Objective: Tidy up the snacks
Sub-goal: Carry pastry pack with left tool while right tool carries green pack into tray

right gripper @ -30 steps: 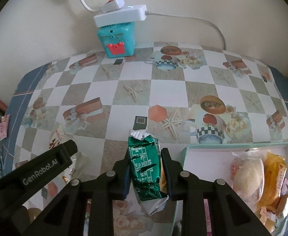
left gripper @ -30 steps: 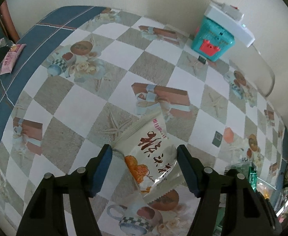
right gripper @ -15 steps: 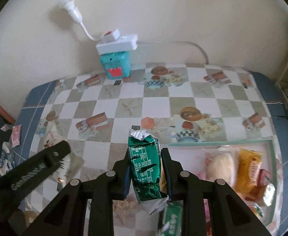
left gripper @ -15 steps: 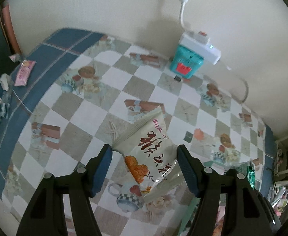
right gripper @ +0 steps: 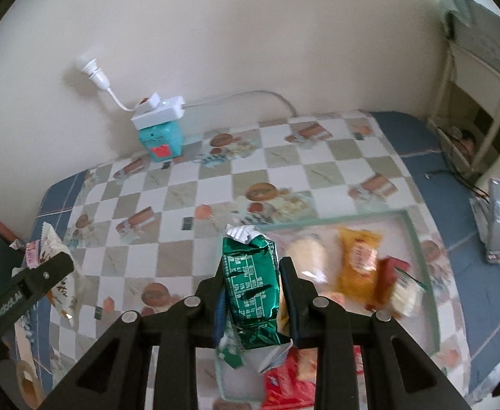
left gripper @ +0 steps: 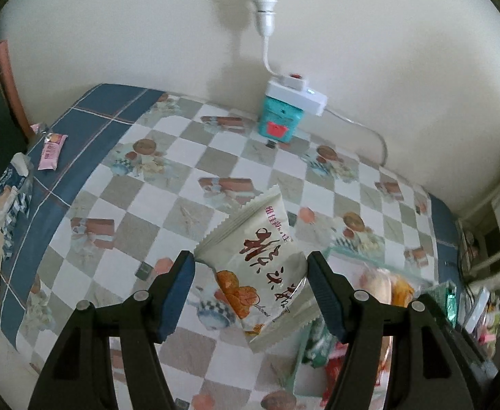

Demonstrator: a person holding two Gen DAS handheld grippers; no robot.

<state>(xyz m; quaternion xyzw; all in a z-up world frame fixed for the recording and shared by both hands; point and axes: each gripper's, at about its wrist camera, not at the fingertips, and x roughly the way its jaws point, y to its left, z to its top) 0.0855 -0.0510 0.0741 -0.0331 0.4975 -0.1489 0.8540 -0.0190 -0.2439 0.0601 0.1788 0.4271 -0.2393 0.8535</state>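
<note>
My left gripper [left gripper: 250, 273] is shut on a white snack packet [left gripper: 260, 266] with red lettering and holds it above the checked tablecloth, near the left edge of the tray. My right gripper [right gripper: 251, 273] is shut on a green foil packet [right gripper: 251, 287] and holds it above the near left part of the pale green tray [right gripper: 417, 232]. The tray holds several snacks, among them a yellow packet [right gripper: 357, 263] and a pale bun [right gripper: 306, 253]. The tray also shows in the left wrist view [left gripper: 352, 251].
A teal box [left gripper: 280, 123] with a white power strip [left gripper: 296, 94] on top stands by the back wall. A pink packet [left gripper: 51, 152] and a blue-white packet [left gripper: 9, 193] lie at the table's left edge. More clutter [right gripper: 496, 218] lies at the right.
Both grippers have risen well above the table with their packets and moved right toward the tray. The tray and its snacks now show more fully in both views.
</note>
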